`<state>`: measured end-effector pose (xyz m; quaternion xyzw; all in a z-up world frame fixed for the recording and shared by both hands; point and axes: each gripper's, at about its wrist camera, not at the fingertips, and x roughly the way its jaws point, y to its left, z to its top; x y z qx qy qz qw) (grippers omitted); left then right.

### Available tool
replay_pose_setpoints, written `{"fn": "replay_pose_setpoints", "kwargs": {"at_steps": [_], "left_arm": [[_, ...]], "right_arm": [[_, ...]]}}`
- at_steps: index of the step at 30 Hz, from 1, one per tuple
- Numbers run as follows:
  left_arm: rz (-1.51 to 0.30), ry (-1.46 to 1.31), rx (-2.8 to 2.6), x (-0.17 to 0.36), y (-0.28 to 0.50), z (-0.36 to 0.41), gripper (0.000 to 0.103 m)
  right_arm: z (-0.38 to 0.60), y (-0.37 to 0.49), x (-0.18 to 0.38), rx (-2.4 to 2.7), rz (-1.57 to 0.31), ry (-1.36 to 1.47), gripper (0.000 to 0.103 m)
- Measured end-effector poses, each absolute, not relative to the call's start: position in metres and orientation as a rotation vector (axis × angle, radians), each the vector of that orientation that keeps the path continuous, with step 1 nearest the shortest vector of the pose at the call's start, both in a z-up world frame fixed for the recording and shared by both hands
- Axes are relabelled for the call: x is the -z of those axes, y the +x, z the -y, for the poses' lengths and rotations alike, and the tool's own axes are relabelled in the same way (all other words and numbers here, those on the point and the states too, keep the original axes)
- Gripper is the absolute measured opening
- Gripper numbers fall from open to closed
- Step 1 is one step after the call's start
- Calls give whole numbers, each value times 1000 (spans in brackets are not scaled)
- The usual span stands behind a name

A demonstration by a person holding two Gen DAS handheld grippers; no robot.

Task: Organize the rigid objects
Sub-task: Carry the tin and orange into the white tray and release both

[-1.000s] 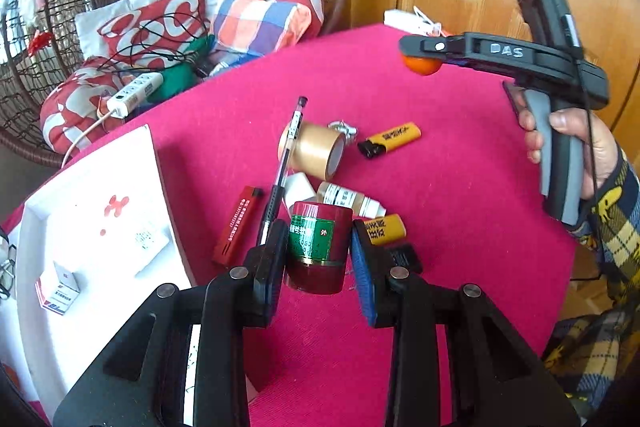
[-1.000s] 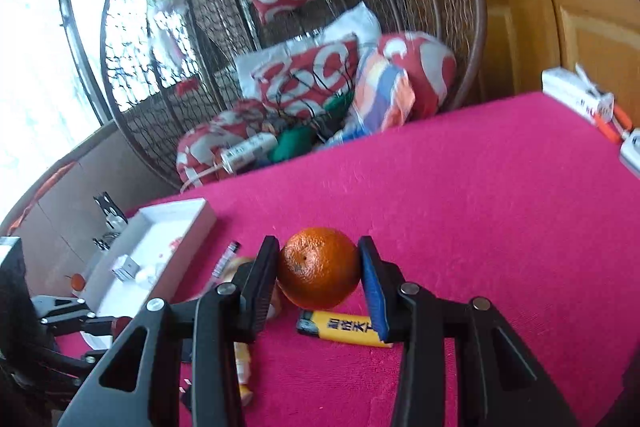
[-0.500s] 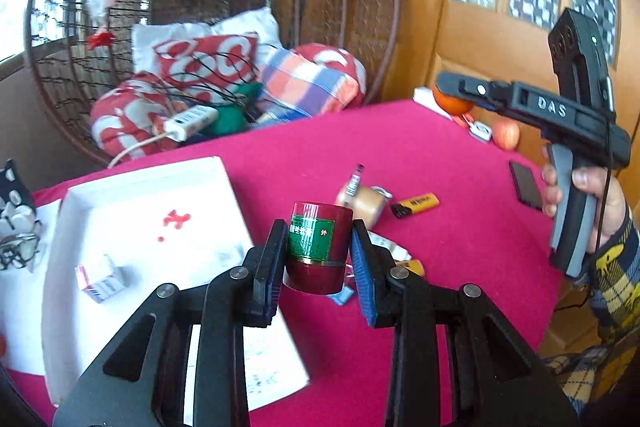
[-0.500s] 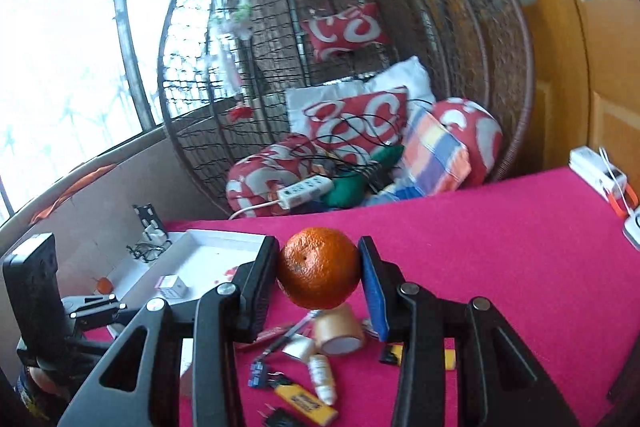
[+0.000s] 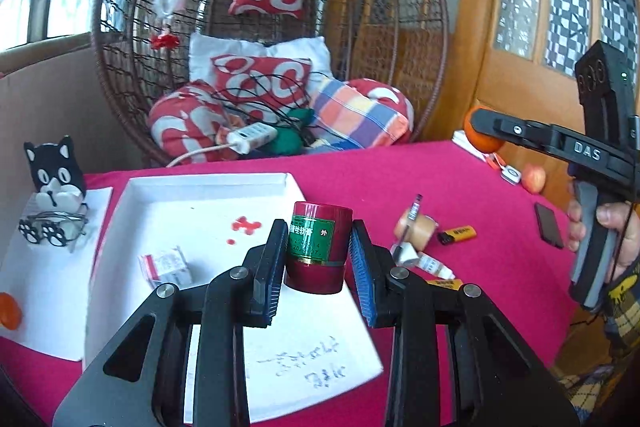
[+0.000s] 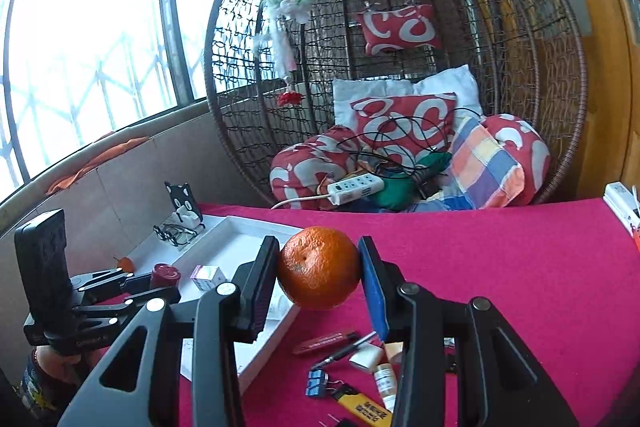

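**Both loads up and over toward the tray**

A second ago the red jar point(image 5: 319, 247) sat low among the clutter; now the left gripper point(image 5: 319, 259), pinching it upright, holds it above the white tray's point(image 5: 208, 183) near edge, angled gently downward. To the right, the right gripper point(image 6: 319, 273), also lifted since then, squeezes the orange point(image 6: 319, 267) above the tray's corner, the lighter point(image 6: 362, 407) and pen point(image 6: 344, 349) below on the pink cloth point(image 6: 500, 259).

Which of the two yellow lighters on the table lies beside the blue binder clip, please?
The near yellow lighter, by the blue binder clip; the other lighter lies past the tape roll.
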<state>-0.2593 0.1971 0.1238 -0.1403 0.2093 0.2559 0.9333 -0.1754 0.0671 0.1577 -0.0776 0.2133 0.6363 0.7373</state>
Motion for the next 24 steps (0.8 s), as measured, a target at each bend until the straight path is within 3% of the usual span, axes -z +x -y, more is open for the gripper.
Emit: {"fn": "replay_pose_setpoints", "kwargs": {"at_steps": [12, 24], "left_arm": [[-405, -295, -633, -127, -277, -236, 31], [-454, -332, -749, -101, -270, -286, 31]], "right_arm": [[-108, -221, -160, -1499, -475, -253, 40], [-159, -267, -120, -1576, -555, -399, 40]]}}
